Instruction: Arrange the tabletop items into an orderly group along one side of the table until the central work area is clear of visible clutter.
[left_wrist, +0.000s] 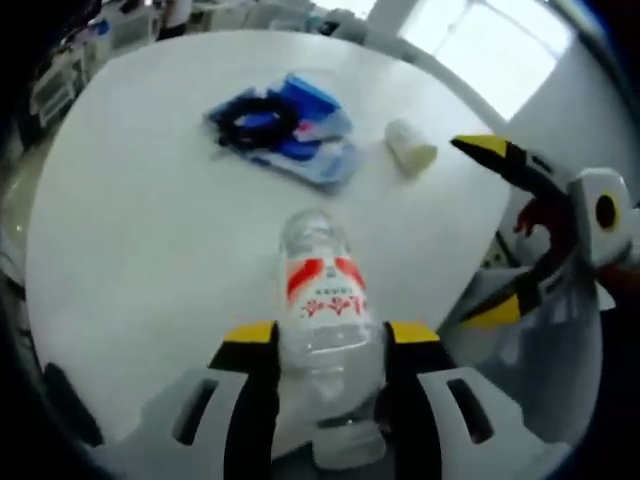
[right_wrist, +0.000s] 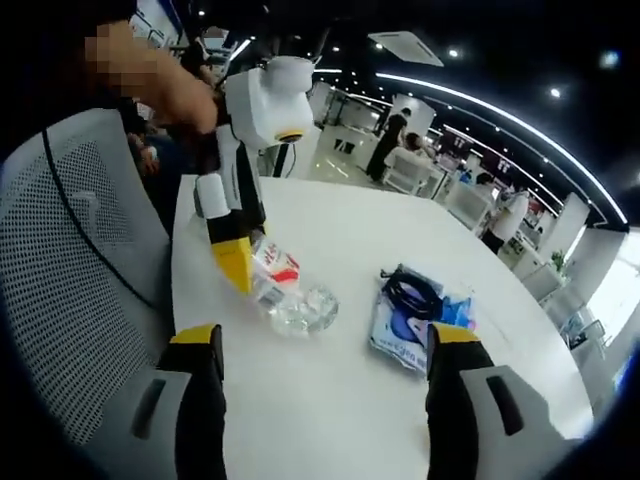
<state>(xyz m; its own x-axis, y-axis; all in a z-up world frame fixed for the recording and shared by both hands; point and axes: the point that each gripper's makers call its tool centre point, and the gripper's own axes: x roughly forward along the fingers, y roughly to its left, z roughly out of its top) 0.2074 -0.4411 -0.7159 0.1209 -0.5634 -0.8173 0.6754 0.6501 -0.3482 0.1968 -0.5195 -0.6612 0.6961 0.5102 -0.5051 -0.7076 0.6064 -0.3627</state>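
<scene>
A clear water bottle (left_wrist: 320, 300) with a red and white label lies on the round white table (left_wrist: 140, 230), its base pointing away from me. My left gripper (left_wrist: 325, 335) is shut on its neck end, one yellow-tipped jaw on each side. Farther off lie blue packets (left_wrist: 300, 130) with a black coiled cable on top, and a small white cup (left_wrist: 410, 146) on its side. My right gripper (left_wrist: 485, 230) hangs open over the table's right edge. In the right gripper view, my right gripper (right_wrist: 325, 340) is open and holds nothing, and the left gripper (right_wrist: 237, 262) grips the bottle (right_wrist: 295, 300) near the blue packets (right_wrist: 415, 318).
A grey mesh chair (right_wrist: 70, 270) stands against the table's (right_wrist: 330, 410) near edge by the left gripper. A person's hand (right_wrist: 175, 95) holds that gripper. Other desks and people (right_wrist: 385, 140) are far behind.
</scene>
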